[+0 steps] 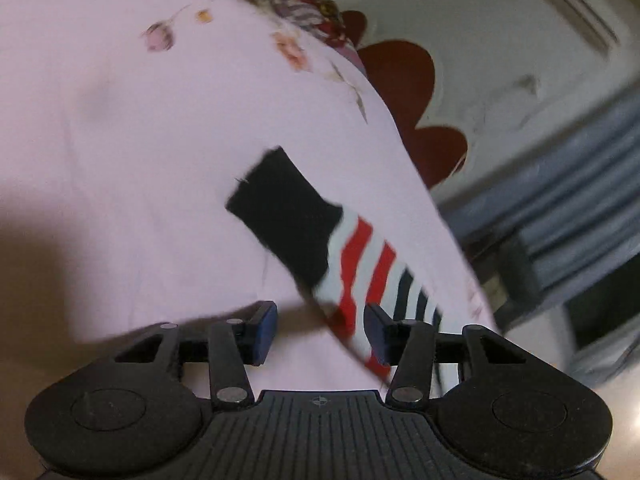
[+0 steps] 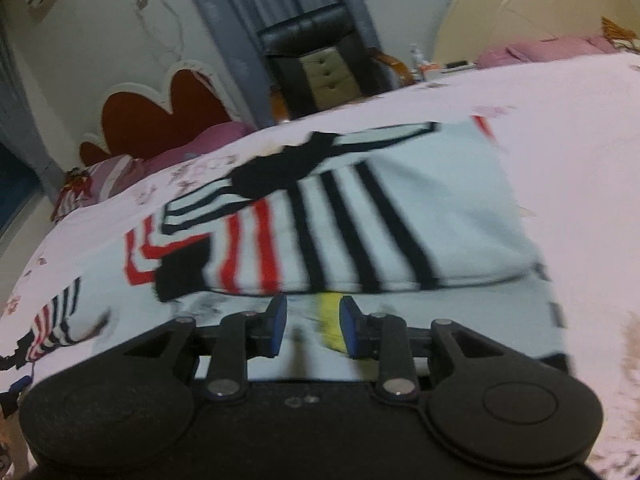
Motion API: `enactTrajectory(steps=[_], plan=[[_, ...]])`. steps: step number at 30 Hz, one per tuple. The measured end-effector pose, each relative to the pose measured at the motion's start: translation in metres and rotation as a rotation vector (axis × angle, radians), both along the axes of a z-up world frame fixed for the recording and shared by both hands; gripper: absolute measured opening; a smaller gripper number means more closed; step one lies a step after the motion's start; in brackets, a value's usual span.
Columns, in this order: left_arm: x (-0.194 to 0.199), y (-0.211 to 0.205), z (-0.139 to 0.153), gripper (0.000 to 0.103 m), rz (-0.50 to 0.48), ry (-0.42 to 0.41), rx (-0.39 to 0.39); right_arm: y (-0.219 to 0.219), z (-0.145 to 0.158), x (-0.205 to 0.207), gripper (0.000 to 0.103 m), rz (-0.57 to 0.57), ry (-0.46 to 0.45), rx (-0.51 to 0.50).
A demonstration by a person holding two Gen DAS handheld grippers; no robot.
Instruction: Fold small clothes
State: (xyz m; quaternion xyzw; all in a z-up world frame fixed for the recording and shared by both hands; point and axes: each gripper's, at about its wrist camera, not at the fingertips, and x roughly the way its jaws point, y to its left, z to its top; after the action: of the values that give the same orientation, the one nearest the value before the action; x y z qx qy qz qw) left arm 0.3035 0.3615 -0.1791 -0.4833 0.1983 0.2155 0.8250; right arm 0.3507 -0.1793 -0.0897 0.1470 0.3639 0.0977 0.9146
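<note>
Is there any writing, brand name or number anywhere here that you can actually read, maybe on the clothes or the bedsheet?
None can be read.
Striped garment: stripes only, no lettering visible.
Striped sock: stripes only.
Pink bedsheet: flower prints; the small dark marks in the right wrist view are too blurred to read.

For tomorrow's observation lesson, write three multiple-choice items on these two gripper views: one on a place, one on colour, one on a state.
1. Where does the striped sleeve lie?
A. on the pink bedsheet
B. on a chair
C. on the floor

2. Which colours are the stripes on the folded garment?
A. green and yellow
B. red and black
C. blue only

3. How do the right gripper fingers stand?
A. shut on a bottle
B. apart, gripping nothing
C. out of view

Answers: 1 A, sheet surrounds it; 2 B, red and black bands on white; 3 B, a gap shows between the pads.
</note>
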Motion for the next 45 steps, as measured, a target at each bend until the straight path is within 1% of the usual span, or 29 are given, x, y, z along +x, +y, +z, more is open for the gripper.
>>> enactTrajectory(steps=[3, 5, 6, 7, 8, 9, 10, 11, 14, 15, 18, 21, 24, 25, 28, 31, 32, 33, 34, 35, 36, 37, 39, 41, 43, 45], plan=[[0.010, 0.009, -0.007, 0.049, 0.014, -0.038, -0.023, 0.023, 0.006, 0.006, 0.033, 0.016, -0.013, 0.006], [0.021, 0.014, -0.009, 0.046, 0.021, -0.046, -0.014, 0.033, 0.009, 0.009, 0.033, 0.014, -0.019, 0.013], [0.025, 0.015, -0.009, 0.033, 0.030, -0.031, 0.007, 0.038, 0.011, 0.010, 0.033, 0.010, -0.021, 0.020], [0.032, 0.016, -0.009, 0.009, 0.040, 0.016, 0.048, 0.040, 0.011, 0.011, 0.033, 0.004, -0.023, 0.024], [0.037, 0.015, -0.006, 0.008, 0.040, 0.071, 0.113, 0.042, 0.012, 0.012, 0.033, -0.005, -0.023, 0.025], [0.044, 0.012, -0.004, 0.008, 0.029, 0.085, 0.162, 0.043, 0.011, 0.013, 0.033, -0.015, -0.022, 0.023], [0.052, 0.005, 0.002, 0.005, 0.008, 0.116, 0.225, 0.043, 0.010, 0.015, 0.033, -0.026, -0.018, 0.017], [0.058, 0.002, 0.011, 0.005, -0.018, 0.127, 0.289, 0.043, 0.009, 0.015, 0.033, -0.038, -0.014, 0.010], [0.077, -0.037, 0.040, 0.005, -0.144, 0.060, 0.464, 0.039, 0.009, 0.014, 0.033, -0.063, -0.018, 0.002], [0.089, -0.057, 0.051, 0.005, -0.213, 0.035, 0.530, 0.038, 0.010, 0.013, 0.033, -0.070, -0.020, -0.001], [0.123, -0.119, 0.075, 0.005, -0.413, -0.038, 0.642, 0.032, 0.010, 0.010, 0.033, -0.092, -0.023, -0.001], [0.162, -0.188, 0.085, 0.005, -0.587, -0.089, 0.681, 0.025, 0.011, 0.006, 0.033, -0.108, -0.029, 0.004], [0.197, -0.250, 0.084, 0.005, -0.716, -0.106, 0.663, 0.015, 0.014, 0.002, 0.033, -0.123, -0.040, 0.009], [0.200, -0.270, 0.083, 0.005, -0.752, -0.103, 0.659, 0.011, 0.015, 0.000, 0.033, -0.131, -0.042, 0.013], [0.226, -0.327, 0.071, 0.005, -0.866, -0.063, 0.667, -0.001, 0.017, -0.005, 0.033, -0.152, -0.047, 0.028], [0.235, -0.378, 0.048, 0.006, -0.982, 0.013, 0.697, -0.013, 0.016, -0.007, 0.035, -0.174, -0.044, 0.046], [0.235, -0.395, 0.041, 0.006, -1.029, 0.055, 0.708, -0.018, 0.014, -0.007, 0.036, -0.183, -0.040, 0.061], [0.231, -0.408, 0.036, 0.009, -1.043, 0.081, 0.735, -0.022, 0.013, -0.006, 0.040, -0.188, -0.037, 0.079], [0.224, -0.416, 0.035, 0.025, -1.036, 0.061, 0.778, -0.025, 0.012, -0.005, 0.048, -0.193, -0.033, 0.100], [0.204, -0.416, 0.036, 0.036, -1.050, 0.044, 0.780, -0.026, 0.011, -0.004, 0.053, -0.195, -0.030, 0.116], [0.195, -0.414, 0.040, 0.055, -1.066, 0.023, 0.762, -0.027, 0.010, -0.002, 0.057, -0.190, -0.031, 0.133], [0.184, -0.411, 0.046, 0.057, -1.052, 0.000, 0.761, -0.026, 0.009, 0.000, 0.057, -0.182, -0.034, 0.148], [0.160, -0.396, 0.056, 0.057, -1.007, -0.027, 0.803, -0.025, 0.005, 0.006, 0.057, -0.169, -0.027, 0.188], [0.131, -0.369, 0.063, 0.057, -0.923, -0.050, 0.825, -0.022, -0.002, 0.016, 0.056, -0.151, -0.008, 0.255], [0.103, -0.341, 0.067, 0.057, -0.843, -0.031, 0.867, -0.017, -0.011, 0.028, 0.055, -0.136, 0.014, 0.332], [0.081, -0.311, 0.064, 0.057, -0.763, 0.019, 0.904, -0.010, -0.023, 0.045, 0.053, -0.121, 0.044, 0.410]])
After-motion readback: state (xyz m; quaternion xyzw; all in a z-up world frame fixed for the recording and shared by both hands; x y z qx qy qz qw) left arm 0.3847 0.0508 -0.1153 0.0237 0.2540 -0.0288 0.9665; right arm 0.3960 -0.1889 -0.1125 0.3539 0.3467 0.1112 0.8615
